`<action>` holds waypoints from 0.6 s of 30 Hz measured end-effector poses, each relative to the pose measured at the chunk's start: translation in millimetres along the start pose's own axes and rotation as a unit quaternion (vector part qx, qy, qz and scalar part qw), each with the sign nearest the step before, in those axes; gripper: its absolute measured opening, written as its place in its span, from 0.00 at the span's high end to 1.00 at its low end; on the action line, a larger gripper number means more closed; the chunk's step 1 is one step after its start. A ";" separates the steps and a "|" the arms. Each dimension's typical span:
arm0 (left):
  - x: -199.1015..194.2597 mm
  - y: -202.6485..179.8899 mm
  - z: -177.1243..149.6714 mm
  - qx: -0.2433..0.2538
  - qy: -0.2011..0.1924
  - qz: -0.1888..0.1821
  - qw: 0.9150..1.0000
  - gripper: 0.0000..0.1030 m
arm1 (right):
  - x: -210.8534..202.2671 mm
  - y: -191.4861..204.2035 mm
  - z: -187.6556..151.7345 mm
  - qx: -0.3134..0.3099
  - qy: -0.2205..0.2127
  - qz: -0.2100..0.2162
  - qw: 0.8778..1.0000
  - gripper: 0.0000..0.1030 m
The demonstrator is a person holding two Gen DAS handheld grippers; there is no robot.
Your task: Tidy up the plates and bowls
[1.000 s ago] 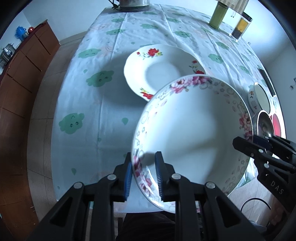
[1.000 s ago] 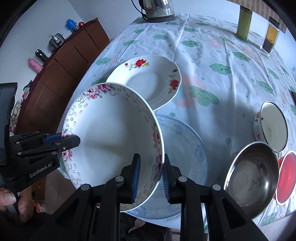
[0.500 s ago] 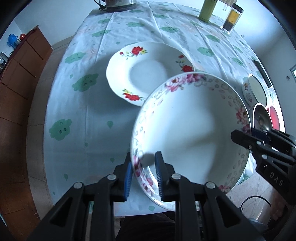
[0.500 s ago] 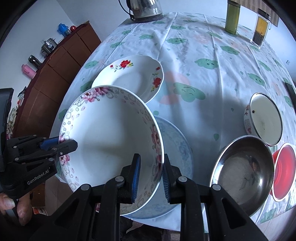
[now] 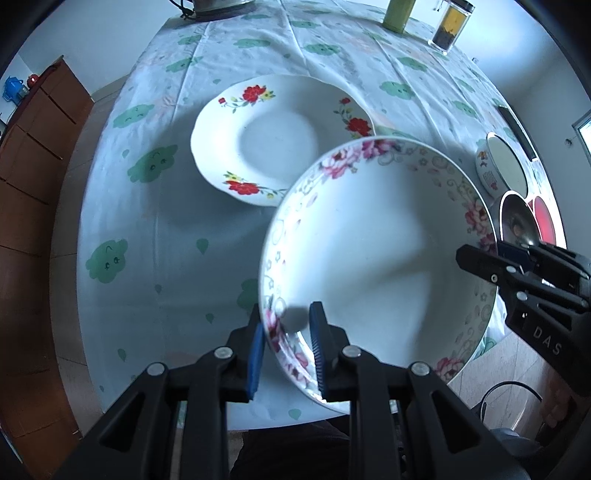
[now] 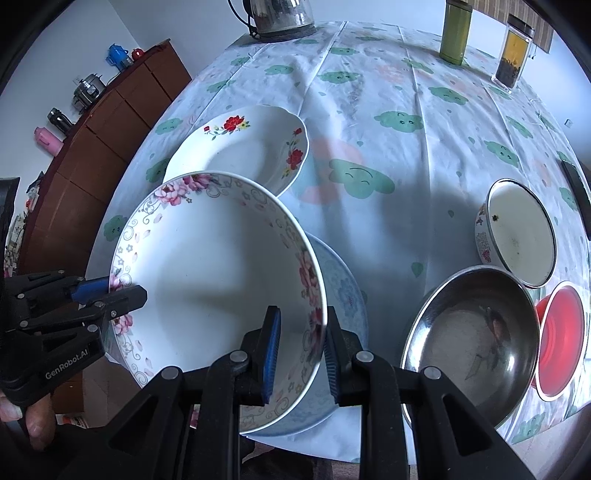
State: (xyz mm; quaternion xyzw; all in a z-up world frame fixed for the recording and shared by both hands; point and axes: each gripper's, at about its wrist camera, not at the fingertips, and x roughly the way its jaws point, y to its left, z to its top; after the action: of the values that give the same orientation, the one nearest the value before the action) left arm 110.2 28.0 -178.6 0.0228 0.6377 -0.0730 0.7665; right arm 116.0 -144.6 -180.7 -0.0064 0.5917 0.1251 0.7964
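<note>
A large white bowl with pink flowers on its rim point(image 5: 376, 236) point(image 6: 218, 273) hangs in the air above the table's near edge. My left gripper point(image 5: 286, 341) is shut on its left rim and shows in the right wrist view point(image 6: 110, 293). My right gripper point(image 6: 301, 350) is shut on its right rim and shows in the left wrist view point(image 5: 480, 258). A white plate with red flowers point(image 5: 277, 136) point(image 6: 240, 147) lies beyond the bowl. A pale blue plate point(image 6: 343, 291) lies under the bowl's right side.
A steel bowl point(image 6: 472, 343), a red bowl point(image 6: 561, 332) and a white enamel bowl point(image 6: 517, 232) stand at the right. A kettle point(image 6: 280, 14), a green bottle point(image 6: 456, 33) and a jar point(image 6: 511, 51) stand at the far edge. A brown cabinet point(image 6: 103, 147) stands left of the table.
Both grippers have carried the flowered bowl a little further over the table towards the red-flower plate. Their grip on the rim is unchanged.
</note>
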 end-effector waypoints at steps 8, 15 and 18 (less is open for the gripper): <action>3.7 -5.2 -1.1 0.009 0.005 -0.004 1.000 0.80 | 4.7 -1.9 -0.8 -0.002 0.002 -0.015 1.000 0.76; 8.0 -9.0 -1.3 0.014 0.011 -0.009 1.000 0.80 | 8.5 -3.1 -1.2 -0.006 0.003 -0.029 1.000 0.76; 10.9 -11.6 -2.0 0.017 0.016 -0.011 1.000 0.80 | 10.4 -4.0 -1.0 -0.008 0.004 -0.035 0.999 0.76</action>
State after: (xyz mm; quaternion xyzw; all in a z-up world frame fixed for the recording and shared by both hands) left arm 108.5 15.9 -189.0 0.0300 0.6484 -0.0920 0.7551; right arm 118.7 -146.6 -191.4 -0.0340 0.5932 0.1017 0.7979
